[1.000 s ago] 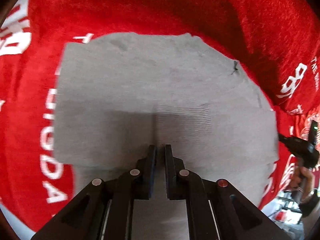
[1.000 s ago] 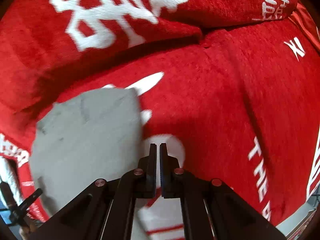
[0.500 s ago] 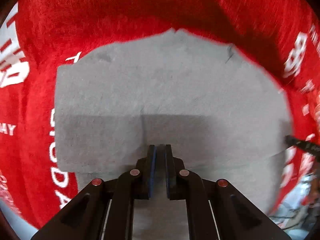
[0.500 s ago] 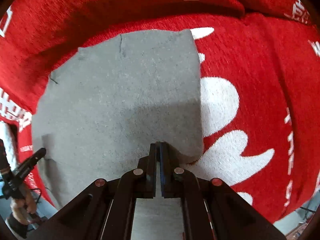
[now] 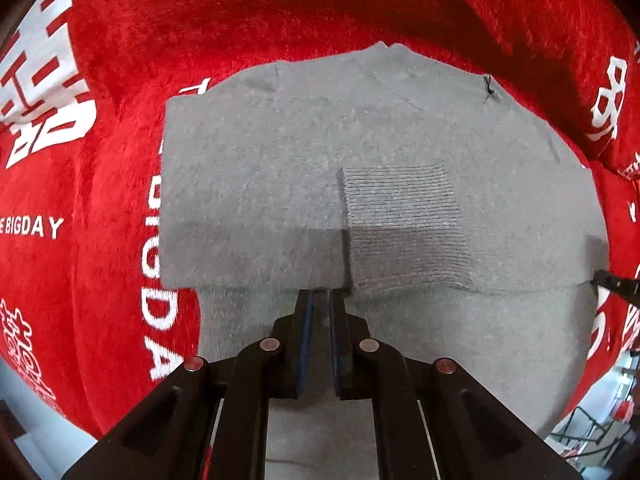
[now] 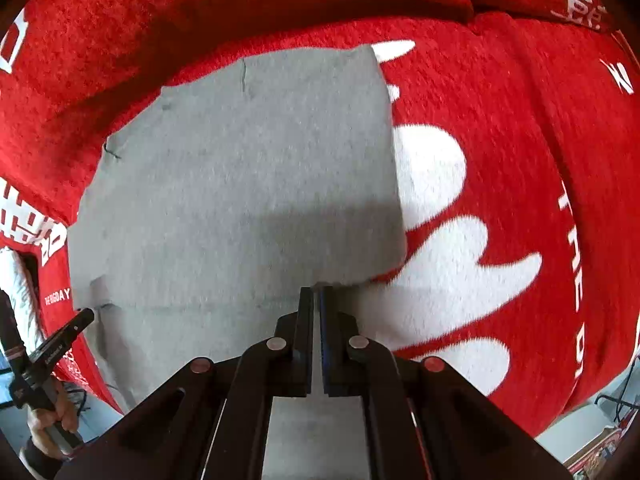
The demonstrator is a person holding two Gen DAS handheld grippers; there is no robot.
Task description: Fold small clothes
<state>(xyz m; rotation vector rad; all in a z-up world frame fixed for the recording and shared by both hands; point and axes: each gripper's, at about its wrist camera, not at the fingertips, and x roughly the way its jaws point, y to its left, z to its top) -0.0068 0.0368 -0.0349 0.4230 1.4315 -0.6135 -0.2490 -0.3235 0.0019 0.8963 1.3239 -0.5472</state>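
Pinching the near edge of the grey garment [image 5: 400, 140], the left gripper [image 5: 319, 300] and right gripper [image 6: 316, 296] are both clenched on cloth, reaching forward and low over the red blanket [image 6: 520, 120] it lies on. Uneven pulling could skew the fold; thin fabric might slip free, especially beside the ribbed cuff [image 5: 400, 200].

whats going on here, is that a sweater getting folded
A person holds a gripper in each hand. The left gripper and right gripper are each shut on the near edge of a grey knitted garment, lying partly folded on a red plush blanket with white lettering, its ribbed cuff on top.
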